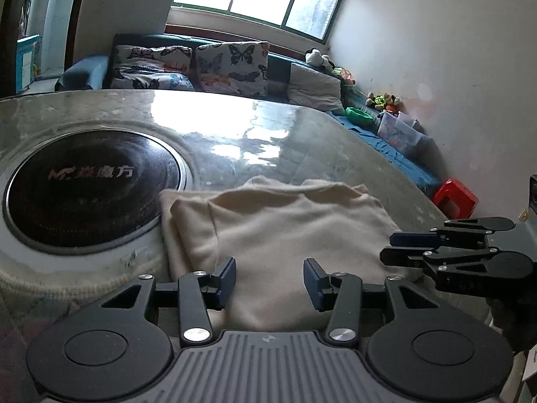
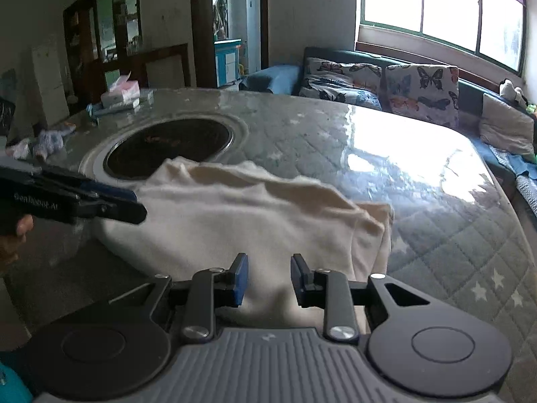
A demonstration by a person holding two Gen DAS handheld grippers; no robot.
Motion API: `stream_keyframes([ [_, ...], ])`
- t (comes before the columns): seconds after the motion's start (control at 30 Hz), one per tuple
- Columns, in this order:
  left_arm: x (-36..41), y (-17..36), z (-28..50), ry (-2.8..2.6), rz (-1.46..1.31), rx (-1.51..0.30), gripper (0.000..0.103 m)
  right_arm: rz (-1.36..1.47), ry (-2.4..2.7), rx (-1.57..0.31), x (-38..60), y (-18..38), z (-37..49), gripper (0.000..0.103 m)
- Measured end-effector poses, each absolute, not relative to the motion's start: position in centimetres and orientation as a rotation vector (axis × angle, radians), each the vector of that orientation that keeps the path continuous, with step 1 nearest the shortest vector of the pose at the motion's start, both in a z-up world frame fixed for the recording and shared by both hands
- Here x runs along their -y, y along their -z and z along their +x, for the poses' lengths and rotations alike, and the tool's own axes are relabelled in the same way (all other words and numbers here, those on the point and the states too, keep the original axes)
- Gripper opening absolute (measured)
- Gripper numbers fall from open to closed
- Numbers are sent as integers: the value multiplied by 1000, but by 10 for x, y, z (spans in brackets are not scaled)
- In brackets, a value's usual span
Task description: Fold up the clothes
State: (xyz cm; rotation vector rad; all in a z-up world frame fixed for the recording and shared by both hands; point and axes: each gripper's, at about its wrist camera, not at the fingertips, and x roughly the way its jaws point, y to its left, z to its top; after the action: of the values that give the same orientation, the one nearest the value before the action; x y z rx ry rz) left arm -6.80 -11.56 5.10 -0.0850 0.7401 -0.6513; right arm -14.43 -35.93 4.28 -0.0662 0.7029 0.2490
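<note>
Two grippers are seen over a cream garment [image 1: 285, 225] that lies folded in layers on a glossy grey table [image 1: 235, 127]. In the left wrist view, the left gripper [image 1: 269, 280] is held at 6 o'clock with its jaws moderately apart and nothing pressed between them; the cloth lies beneath the gap. The right gripper [image 1: 386, 247] is seen at 3 o'clock, at the garment's edge. In the right wrist view, the right gripper's jaws stand narrowly apart, empty, above the cloth's near edge. A round black cooktop [image 1: 90, 184] is set into the table at 9 o'clock, touching the garment's corner.
</note>
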Motion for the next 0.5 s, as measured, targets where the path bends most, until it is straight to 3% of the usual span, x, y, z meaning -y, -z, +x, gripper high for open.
stream_keyframes([
  [0.5, 144, -45, -7, 601, -56, -768, 46, -34, -212, -700, 352, -36, -57, 27],
])
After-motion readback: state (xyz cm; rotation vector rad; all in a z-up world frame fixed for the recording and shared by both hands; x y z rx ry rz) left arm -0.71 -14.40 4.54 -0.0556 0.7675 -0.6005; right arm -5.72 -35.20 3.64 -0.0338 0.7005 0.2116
